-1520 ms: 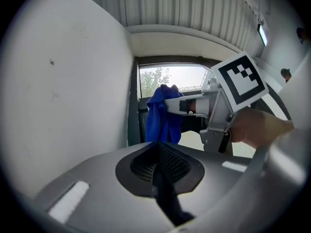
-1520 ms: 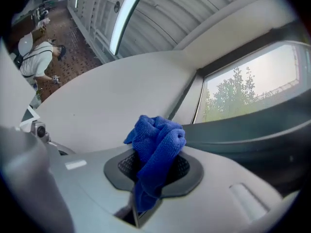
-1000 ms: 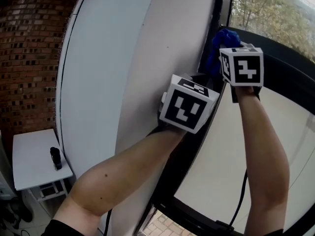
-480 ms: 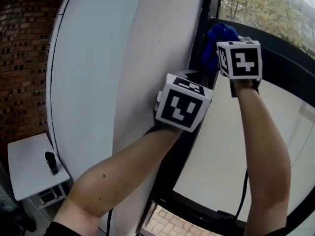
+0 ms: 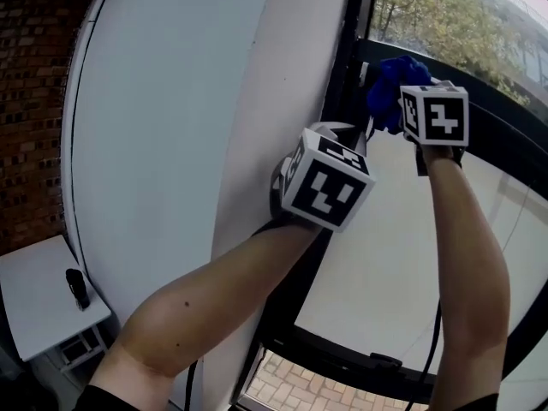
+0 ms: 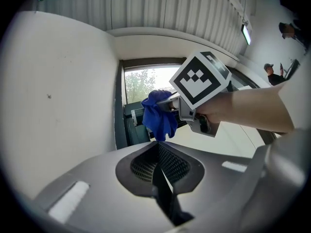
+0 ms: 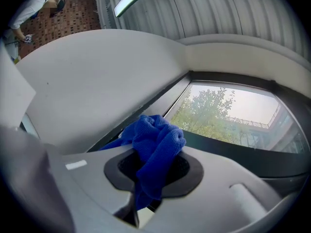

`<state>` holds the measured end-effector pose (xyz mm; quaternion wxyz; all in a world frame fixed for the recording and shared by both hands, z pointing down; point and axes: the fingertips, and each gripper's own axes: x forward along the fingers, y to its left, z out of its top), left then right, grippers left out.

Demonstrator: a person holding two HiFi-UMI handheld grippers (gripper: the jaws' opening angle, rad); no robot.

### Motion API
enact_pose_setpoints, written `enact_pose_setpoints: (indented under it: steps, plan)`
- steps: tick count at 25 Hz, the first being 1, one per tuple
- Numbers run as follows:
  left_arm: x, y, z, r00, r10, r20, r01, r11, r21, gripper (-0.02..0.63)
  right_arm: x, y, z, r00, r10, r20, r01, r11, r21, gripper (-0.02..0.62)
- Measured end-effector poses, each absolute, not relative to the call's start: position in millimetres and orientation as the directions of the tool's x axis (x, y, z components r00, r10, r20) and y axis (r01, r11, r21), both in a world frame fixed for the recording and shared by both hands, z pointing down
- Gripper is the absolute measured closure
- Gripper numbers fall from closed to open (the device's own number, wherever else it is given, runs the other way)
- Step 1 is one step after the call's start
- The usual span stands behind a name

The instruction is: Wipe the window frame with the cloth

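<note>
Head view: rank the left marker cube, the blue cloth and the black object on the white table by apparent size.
1. left marker cube, nearest the camera.
2. blue cloth, partly hidden.
3. black object.

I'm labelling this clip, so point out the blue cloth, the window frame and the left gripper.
blue cloth (image 7: 156, 147): right gripper view, on its bunched middle fold.
window frame (image 5: 509, 114): head view, on the dark crossbar at right.
left gripper (image 6: 159, 154): left gripper view, where the shut tongs' tips meet.

Right tool (image 5: 399, 108) with cloth (image 5: 390, 84) edged rightward, farther from left tool (image 5: 347, 135); white table (image 5: 34, 298) slid toward lower-left of view.
</note>
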<state>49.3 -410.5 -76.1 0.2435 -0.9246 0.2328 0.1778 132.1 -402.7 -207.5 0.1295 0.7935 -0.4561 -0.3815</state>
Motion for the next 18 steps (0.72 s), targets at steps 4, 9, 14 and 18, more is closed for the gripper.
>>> enact_pose_setpoints:
  steps: [4, 9, 14, 18]
  plan:
    - [50.1, -406.0, -74.4, 0.834, -0.332, -0.441, -0.508, -0.775, -0.376, 0.612, 140.9, -392.6, -205.3, 0.32, -0.813, -0.487, -0.611, -0.57, 0.55, 0.512]
    - [68.5, -394.8, -71.4, 0.833, -0.334, -0.441, -0.507, -0.78, -0.367, 0.612, 159.5, -373.0, -201.1, 0.333, -0.804, -0.493, -0.602, -0.583, 0.545, 0.512]
    - [92.8, -371.1, -73.4, 0.834, -0.324, -0.447, -0.496, -0.795, -0.349, 0.612, 175.9, -345.8, -200.2, 0.323, -0.809, -0.491, -0.584, -0.579, 0.569, 0.511]
    - [111.1, -349.2, -75.7, 0.838, -0.306, -0.451, -0.48, -0.807, -0.344, 0.612, 188.6, -328.7, -200.1, 0.319, -0.813, -0.487, -0.586, -0.573, 0.573, 0.512]
